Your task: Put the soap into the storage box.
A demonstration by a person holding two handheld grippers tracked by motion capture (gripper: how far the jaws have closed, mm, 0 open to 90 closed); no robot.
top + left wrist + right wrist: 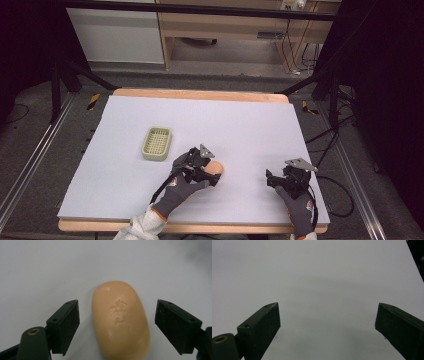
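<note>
On white table [250,125], front centre: peach soap bar [121,320], lying flat between spread jaws of left gripper [116,325], untouched. Likely hard, slick, light; grip across narrow sides. Right gripper [327,322] agape, empty. Green basket [156,143] nearby.

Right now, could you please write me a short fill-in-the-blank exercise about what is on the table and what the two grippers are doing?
1. The peach-coloured soap bar lies between the jaws of the ____ gripper.
2. That gripper's jaws are ____, with a gap on each side of the soap.
3. The pale green basket on the white table holds ____.
4. The right gripper is open over bare table, and its jaws hold ____.

Missing words: left; open; nothing; nothing
</note>
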